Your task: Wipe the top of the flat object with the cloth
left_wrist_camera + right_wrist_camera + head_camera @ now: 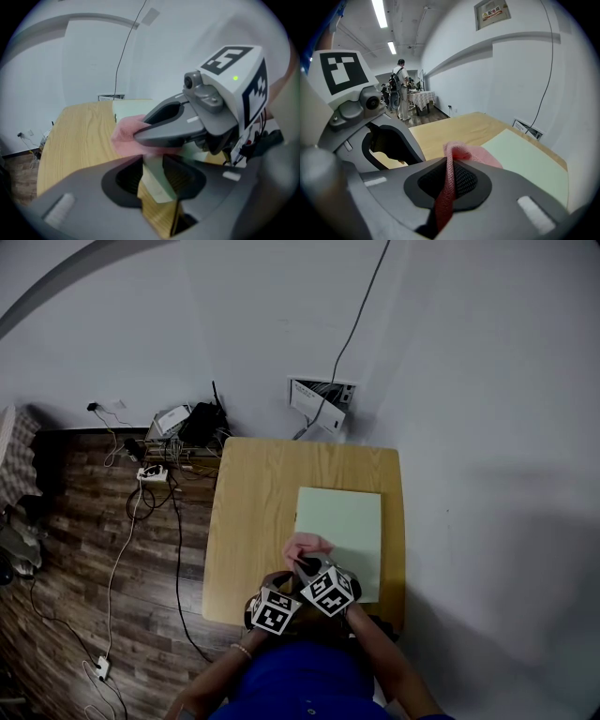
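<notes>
A pale green flat object (342,526) lies on the right half of a wooden table (248,521). At the object's near left corner rests a pink cloth (307,545). My right gripper (309,565) is shut on the cloth; in the right gripper view the cloth (471,152) runs down between the jaws of that gripper (452,176), over the green surface (525,161). My left gripper (286,579) sits just left of it. In the left gripper view its jaws (152,161) close on the near edge of the flat object (157,190), with the cloth (124,136) and right gripper (140,133) right above.
Cables and a power strip (150,474) lie on the wooden floor left of the table. A wall box (322,395) with a cable sits behind the table. A white wall runs close along the table's right side. A person (401,89) stands far off in the room.
</notes>
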Motion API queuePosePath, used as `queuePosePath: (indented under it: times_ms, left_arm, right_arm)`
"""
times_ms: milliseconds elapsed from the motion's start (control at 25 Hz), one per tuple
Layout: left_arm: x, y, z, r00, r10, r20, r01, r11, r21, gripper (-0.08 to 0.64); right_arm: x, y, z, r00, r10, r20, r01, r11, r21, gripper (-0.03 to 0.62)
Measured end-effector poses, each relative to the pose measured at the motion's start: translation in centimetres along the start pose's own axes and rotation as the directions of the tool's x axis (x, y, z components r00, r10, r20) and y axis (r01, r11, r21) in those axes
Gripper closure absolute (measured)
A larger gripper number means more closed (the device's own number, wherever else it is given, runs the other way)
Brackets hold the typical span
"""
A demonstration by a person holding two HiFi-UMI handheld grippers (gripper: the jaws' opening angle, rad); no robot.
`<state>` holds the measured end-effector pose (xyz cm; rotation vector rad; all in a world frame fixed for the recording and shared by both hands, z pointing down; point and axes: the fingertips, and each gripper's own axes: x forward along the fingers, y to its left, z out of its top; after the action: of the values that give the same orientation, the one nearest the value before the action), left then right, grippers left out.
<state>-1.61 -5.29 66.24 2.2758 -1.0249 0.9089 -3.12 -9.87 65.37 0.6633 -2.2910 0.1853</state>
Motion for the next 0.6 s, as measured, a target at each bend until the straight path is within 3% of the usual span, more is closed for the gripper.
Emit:
queuePosePath:
  times_ms: [600]
  left_arm:
    - [-0.1,0.0,-0.1,1.000,0.006,0.001,-0.006,1.000,-0.007,0.425]
  right_arm:
    - [-1.3,-0.9,-1.6,0.998,-0.028,-0.056,0.028,1.000,-0.003,0.577]
